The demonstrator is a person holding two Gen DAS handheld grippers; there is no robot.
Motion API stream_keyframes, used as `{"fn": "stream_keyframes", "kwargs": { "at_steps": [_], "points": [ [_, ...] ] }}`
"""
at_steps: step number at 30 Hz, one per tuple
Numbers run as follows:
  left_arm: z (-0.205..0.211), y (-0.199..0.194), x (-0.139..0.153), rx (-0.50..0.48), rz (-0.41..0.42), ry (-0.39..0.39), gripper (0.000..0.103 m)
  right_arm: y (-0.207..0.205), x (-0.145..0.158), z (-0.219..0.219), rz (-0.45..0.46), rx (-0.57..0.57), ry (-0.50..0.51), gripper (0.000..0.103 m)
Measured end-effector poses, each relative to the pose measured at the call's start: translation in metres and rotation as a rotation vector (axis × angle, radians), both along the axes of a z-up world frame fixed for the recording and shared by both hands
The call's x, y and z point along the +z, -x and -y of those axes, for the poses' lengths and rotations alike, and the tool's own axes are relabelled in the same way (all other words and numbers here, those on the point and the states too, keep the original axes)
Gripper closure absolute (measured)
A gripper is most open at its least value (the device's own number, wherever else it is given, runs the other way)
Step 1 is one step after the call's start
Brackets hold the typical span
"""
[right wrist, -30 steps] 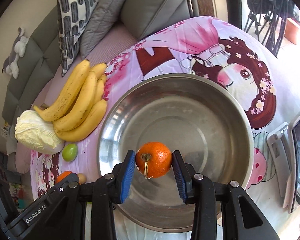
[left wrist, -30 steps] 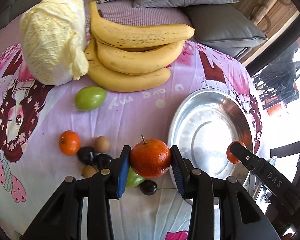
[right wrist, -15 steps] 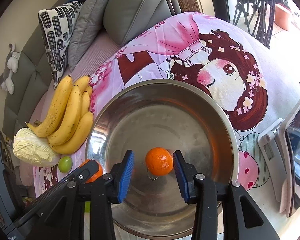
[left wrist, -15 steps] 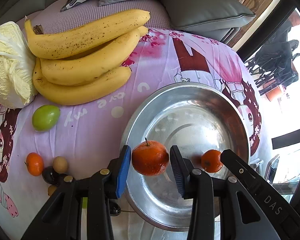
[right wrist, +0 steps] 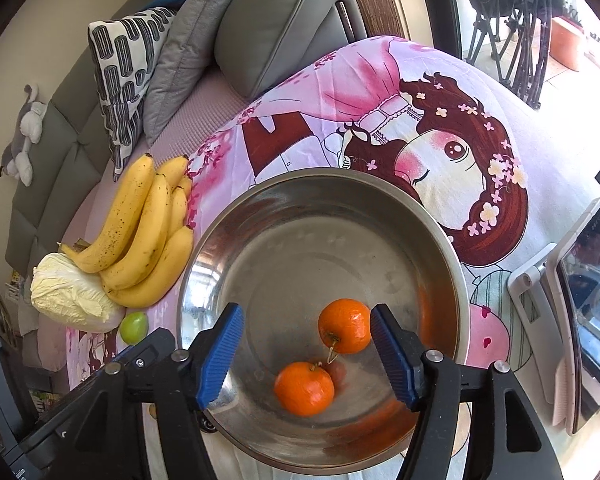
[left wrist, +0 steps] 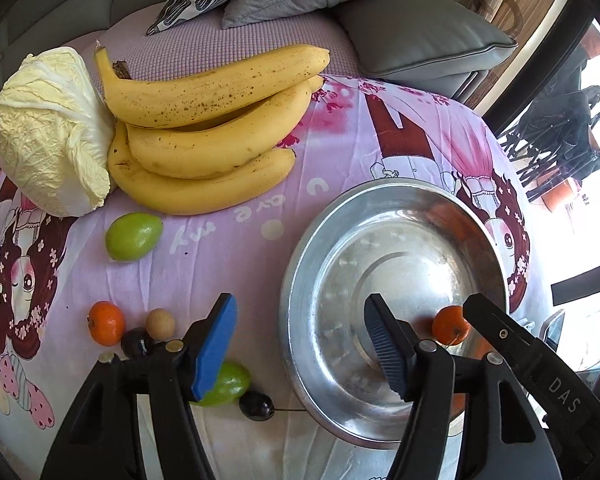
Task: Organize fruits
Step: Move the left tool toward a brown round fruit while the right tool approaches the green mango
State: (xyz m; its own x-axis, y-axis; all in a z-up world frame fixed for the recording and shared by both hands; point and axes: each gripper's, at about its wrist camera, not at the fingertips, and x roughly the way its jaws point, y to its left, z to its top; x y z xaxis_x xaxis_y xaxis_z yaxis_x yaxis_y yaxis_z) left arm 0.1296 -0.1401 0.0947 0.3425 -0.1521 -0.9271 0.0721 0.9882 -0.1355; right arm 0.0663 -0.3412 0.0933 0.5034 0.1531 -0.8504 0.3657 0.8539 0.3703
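Both grippers have just been opening, and nothing is between their pads now. The right gripper stands half open above two oranges: one orange and another orange lie loose in the steel bowl, just beside each other. The left gripper (also empty, half open) hangs over the bowl's near-left rim. So two fruits are delivered. Still on the surface toward its left edge wait a small orange, a green fruit and the bananas.

Both grippers' jaws have just opened, dropping two oranges into the bowl.
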Motion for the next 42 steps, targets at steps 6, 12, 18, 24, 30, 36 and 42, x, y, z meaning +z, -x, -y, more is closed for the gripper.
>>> {"fn": "stream_keyframes", "kwargs": {
  "at_steps": [6, 12, 18, 24, 30, 36, 42],
  "points": [
    [-0.012, 0.008, -0.001, 0.02, 0.019, -0.024, 0.022, 0.001, 0.002, -0.007, -0.009, 0.019, 0.049, 0.033],
    [-0.032, 0.019, -0.004, 0.048, 0.012, -0.042, 0.022, 0.003, 0.001, -0.02, -0.028, 0.035, 0.09, 0.029],
    [-0.059, 0.033, -0.005, 0.087, 0.013, -0.071, 0.022, 0.002, -0.004, -0.038, -0.08, 0.085, 0.15, 0.029],
    [-0.092, 0.041, -0.012, 0.157, -0.002, -0.041, 0.022, 0.001, -0.012, -0.053, -0.113, 0.114, 0.152, 0.028],
    [-0.119, 0.043, -0.016, 0.213, -0.01, -0.034, 0.022, 0.0, -0.012, -0.071, -0.11, 0.145, 0.176, 0.02],
    [-0.149, 0.045, -0.01, 0.26, 0.009, 0.0, 0.022, -0.002, -0.007, -0.093, -0.069, 0.184, 0.196, 0.01],
    [-0.179, 0.041, -0.015, 0.323, -0.01, 0.033, 0.021, -0.006, -0.006, -0.114, -0.041, 0.227, 0.164, 0.007]
  ]
}}
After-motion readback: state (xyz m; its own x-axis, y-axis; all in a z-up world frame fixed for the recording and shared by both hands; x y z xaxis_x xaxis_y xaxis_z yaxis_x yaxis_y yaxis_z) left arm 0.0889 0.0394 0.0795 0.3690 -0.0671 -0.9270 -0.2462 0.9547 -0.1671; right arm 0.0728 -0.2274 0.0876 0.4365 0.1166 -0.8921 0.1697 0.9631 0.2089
